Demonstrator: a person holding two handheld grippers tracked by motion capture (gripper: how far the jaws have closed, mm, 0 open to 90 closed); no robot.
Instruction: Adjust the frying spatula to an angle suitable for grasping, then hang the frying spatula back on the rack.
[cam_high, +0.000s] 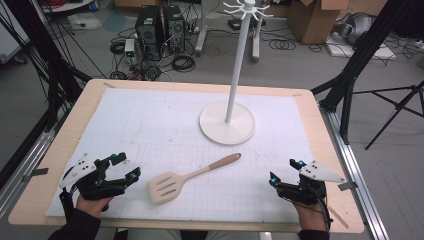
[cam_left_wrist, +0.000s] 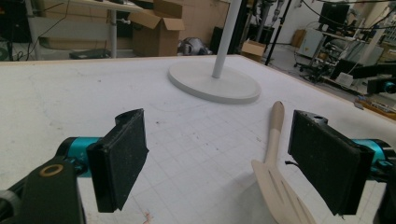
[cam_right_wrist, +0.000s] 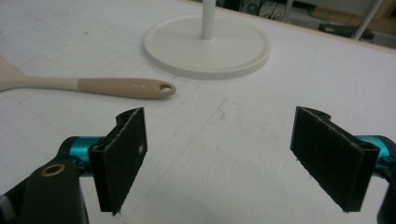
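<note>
A cream slotted spatula (cam_high: 187, 179) with a tan handle lies flat on the white mat, its head toward the front left; it also shows as the spatula (cam_left_wrist: 275, 177) and spatula handle (cam_right_wrist: 123, 87). A white hook stand (cam_high: 229, 102) rises from a round base behind it, its hooks bare. My left gripper (cam_high: 126, 167) rests open at the front left, just left of the spatula head, nothing between its jaws. My right gripper (cam_high: 285, 172) stands open at the front right, empty. In their own views the left gripper (cam_left_wrist: 219, 163) and right gripper (cam_right_wrist: 219, 158) have jaws wide apart.
The white gridded mat (cam_high: 150, 125) covers a wooden table (cam_high: 80, 115). Beyond the far edge are computer towers (cam_high: 160, 30), cables, cardboard boxes (cam_high: 320, 17) and black tripod legs (cam_high: 395, 105) on the right.
</note>
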